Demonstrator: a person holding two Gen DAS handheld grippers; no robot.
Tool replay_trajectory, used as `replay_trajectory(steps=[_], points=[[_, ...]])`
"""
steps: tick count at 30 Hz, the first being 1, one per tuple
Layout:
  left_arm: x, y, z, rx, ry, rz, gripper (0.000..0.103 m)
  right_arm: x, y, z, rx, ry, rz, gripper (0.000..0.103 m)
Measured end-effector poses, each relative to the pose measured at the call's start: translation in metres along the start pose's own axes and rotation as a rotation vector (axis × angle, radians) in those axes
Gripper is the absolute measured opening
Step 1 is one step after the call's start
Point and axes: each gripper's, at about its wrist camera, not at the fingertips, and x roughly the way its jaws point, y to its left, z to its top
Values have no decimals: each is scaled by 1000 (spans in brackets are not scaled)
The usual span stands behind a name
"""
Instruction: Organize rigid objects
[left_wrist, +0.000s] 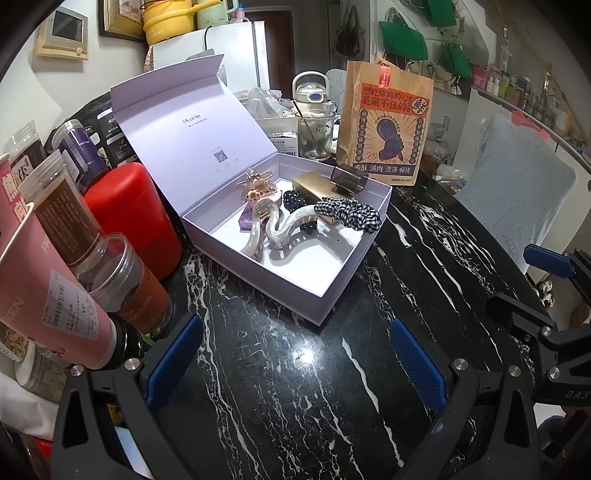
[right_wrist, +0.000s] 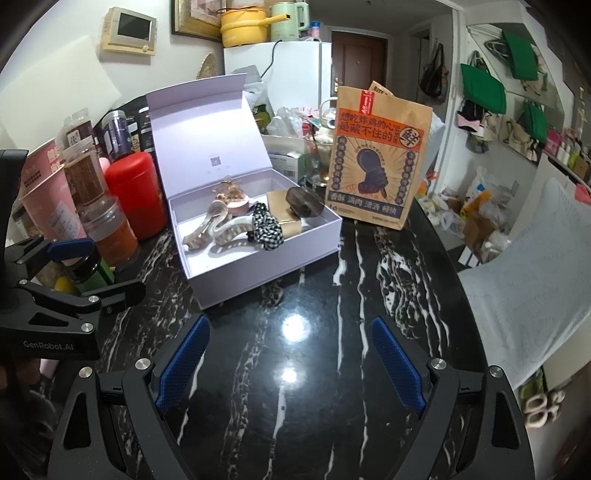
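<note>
- Both my hand-held grippers, left (left_wrist: 295, 365) and right (right_wrist: 290, 363), have jaws apart and empty above the table (right_wrist: 332, 406).
- The hair clips (left_wrist: 273, 225) and scrunchie (left_wrist: 349, 214) lie tangled in the open box (left_wrist: 295, 291).
- I judge lifting one could drag out another.

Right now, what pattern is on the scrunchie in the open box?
Black-and-white gingham check; the scrunchie shows best in the left wrist view.

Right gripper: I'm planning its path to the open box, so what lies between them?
Nothing: in the right wrist view, only bare black marble tabletop separates the open right gripper from the lavender box.
</note>
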Motion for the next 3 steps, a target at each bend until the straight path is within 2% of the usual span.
replay_trajectory(steps=[3], points=[[5, 0, 0, -3, 7, -11, 103, 2, -1, 0, 1, 3, -1, 90]])
